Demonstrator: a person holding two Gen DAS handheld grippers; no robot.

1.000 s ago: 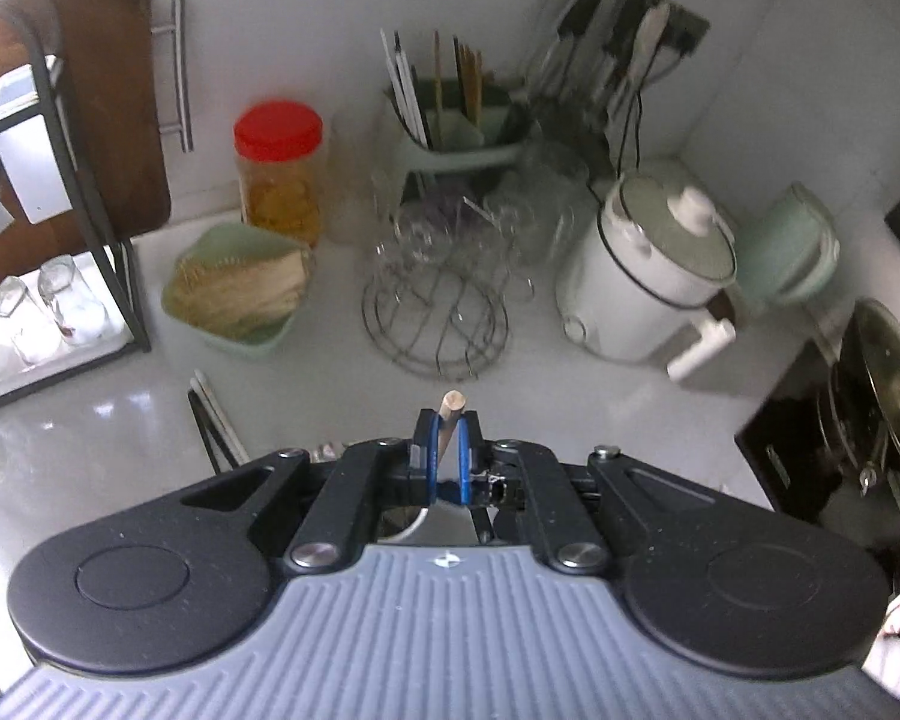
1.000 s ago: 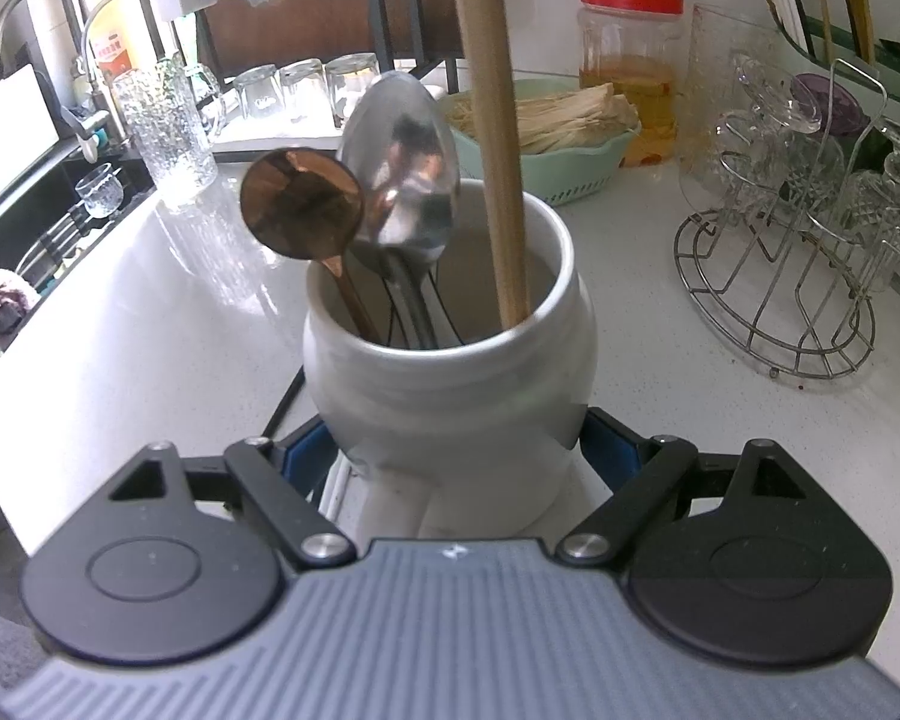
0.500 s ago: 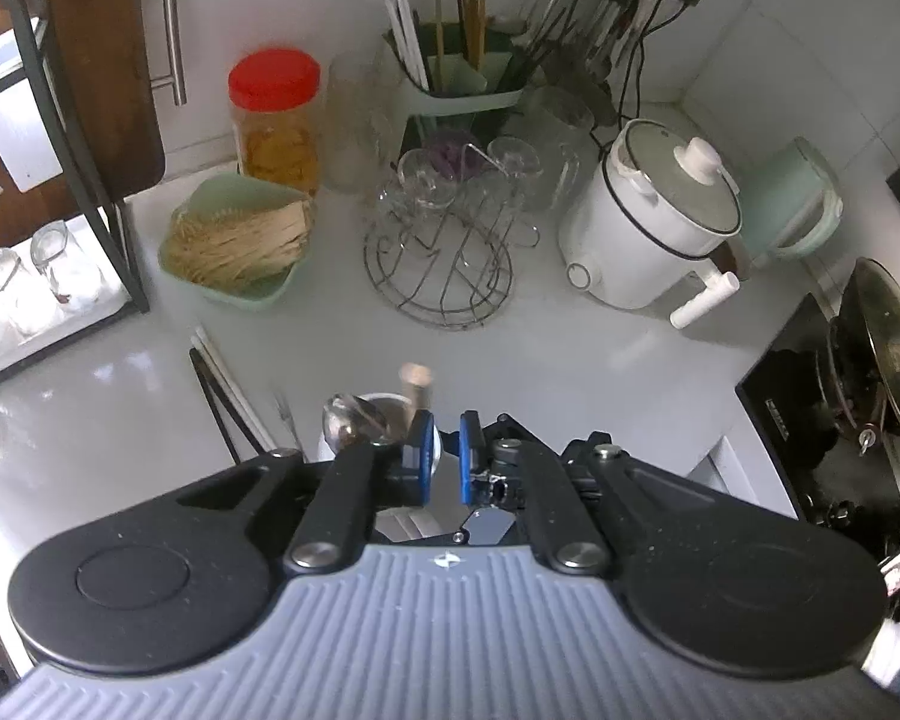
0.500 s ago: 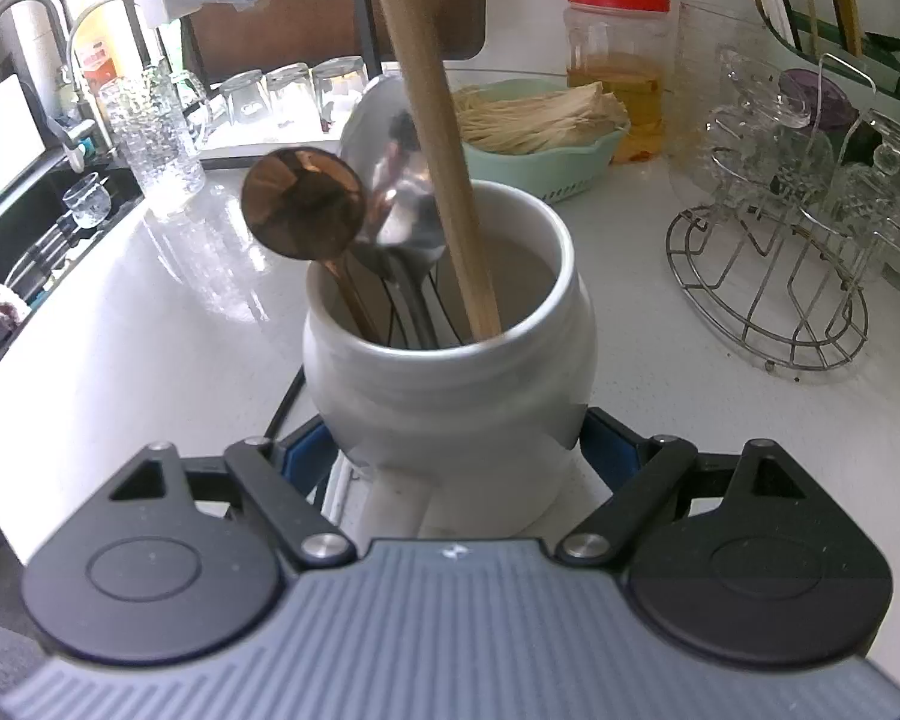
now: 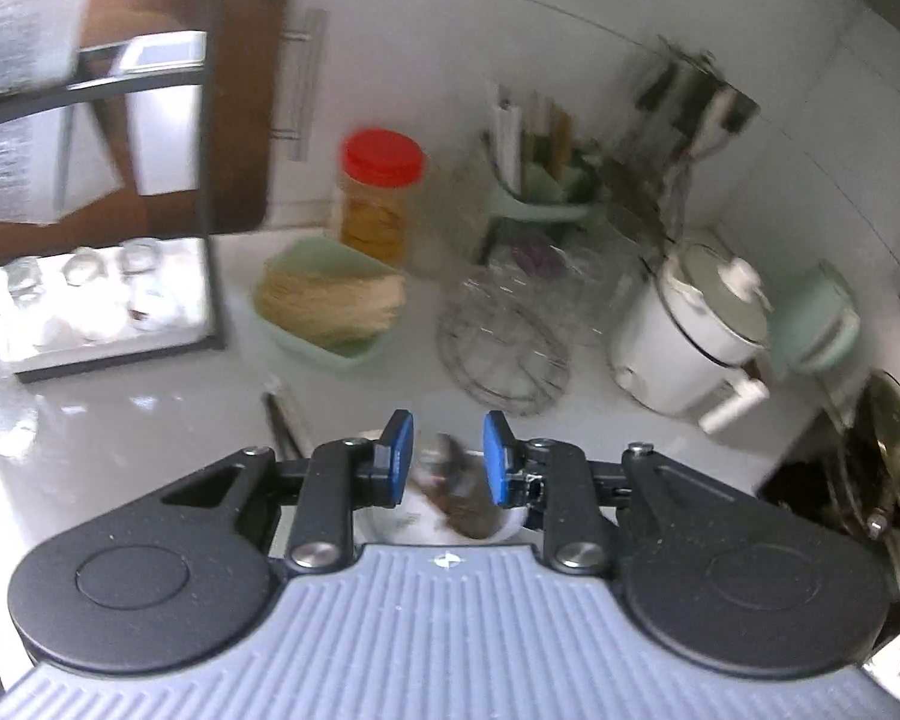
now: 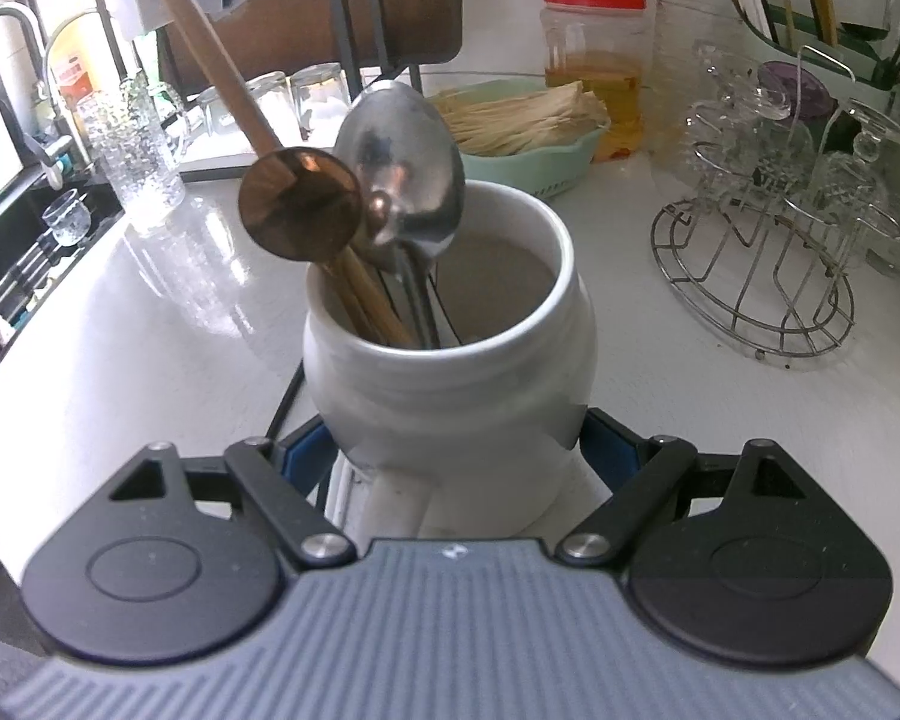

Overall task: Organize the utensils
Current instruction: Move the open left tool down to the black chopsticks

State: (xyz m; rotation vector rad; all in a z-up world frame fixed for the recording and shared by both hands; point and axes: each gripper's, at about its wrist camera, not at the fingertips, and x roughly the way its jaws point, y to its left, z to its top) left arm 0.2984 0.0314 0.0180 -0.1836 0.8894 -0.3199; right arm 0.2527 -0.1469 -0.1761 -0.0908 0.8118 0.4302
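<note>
My right gripper [image 6: 456,456] is shut on a white ceramic jar [image 6: 450,384] standing on the white counter [image 6: 120,330]. In the jar stand a steel spoon [image 6: 402,162], a copper-coloured spoon [image 6: 300,213] and a long wooden utensil [image 6: 210,42] that leans up to the left. The left wrist view is blurred. There my left gripper [image 5: 444,450] hovers above the jar [image 5: 384,525], its jaws opening, with nothing gripped between the blue pads [image 5: 399,450]. Spoon heads [image 5: 456,480] show below the gap. Dark chopsticks [image 5: 279,420] lie on the counter left of the jar.
A green basket of dried noodles [image 6: 528,120], a red-lidded jar [image 6: 594,60] and a wire glass rack [image 6: 762,264] stand behind the jar. Glasses [image 6: 144,138] and a sink [image 6: 24,240] are to the left. A rice cooker [image 5: 696,330], kettle [image 5: 822,324] and pot [image 5: 888,468] are on the right.
My left gripper let go of the wooden utensil, opened and drew away from it. The utensil tipped from upright to leaning left in the jar. The right gripper kept still.
</note>
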